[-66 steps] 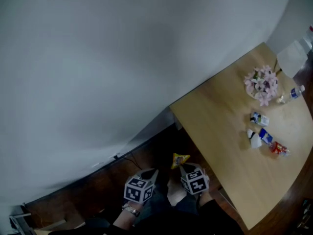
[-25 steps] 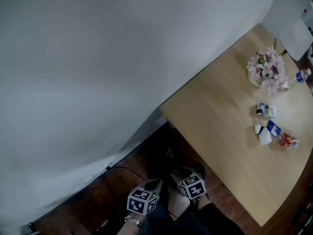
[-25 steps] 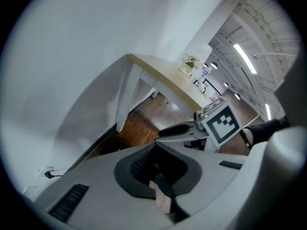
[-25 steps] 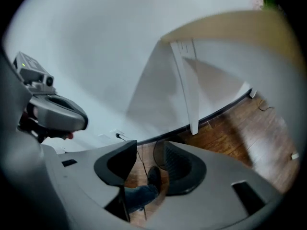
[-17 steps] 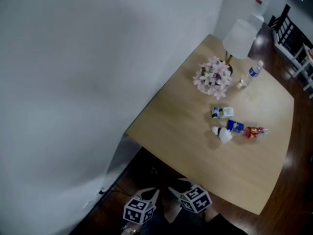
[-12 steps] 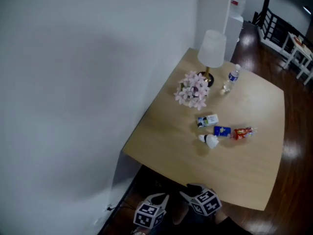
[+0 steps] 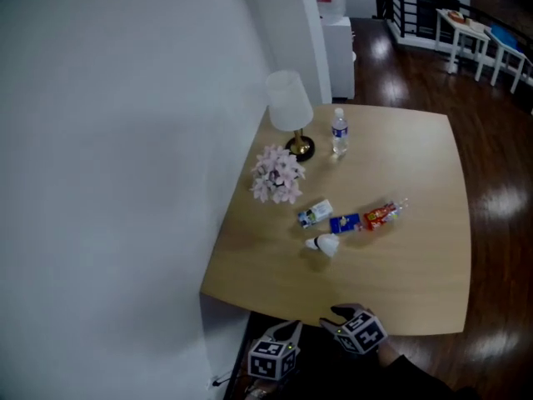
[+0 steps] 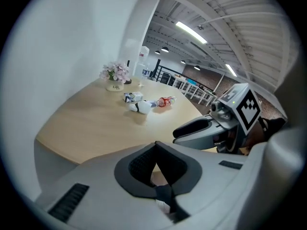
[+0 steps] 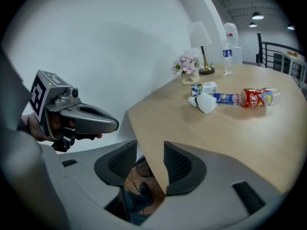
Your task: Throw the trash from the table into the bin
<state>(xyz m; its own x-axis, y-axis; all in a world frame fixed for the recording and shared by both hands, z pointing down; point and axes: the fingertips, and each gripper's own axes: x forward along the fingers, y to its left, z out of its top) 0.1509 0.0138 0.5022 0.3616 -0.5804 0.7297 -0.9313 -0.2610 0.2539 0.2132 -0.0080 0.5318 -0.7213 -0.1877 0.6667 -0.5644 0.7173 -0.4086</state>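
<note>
The pale wooden worktop [image 7: 416,265] carries the trash in a loose cluster just beside the pink flowers [image 7: 277,173], on their near side: a red wrapper [image 7: 381,215], a blue wrapper [image 7: 344,222], a small white carton [image 7: 315,214] and a crumpled white wad [image 7: 325,245].

Earlier, a yellow packet hung between the grippers over the dark floor; it has gone, and the whole worktop has swung into sight.

The left hand-held gripper [image 8: 156,147] has its pads meeting at the tips, with nothing gripped. The right hand-held gripper [image 9: 149,164] stands partly open and empty, the worktop's edge showing through its gap. Only the head view shows the whole worktop from above.
</note>
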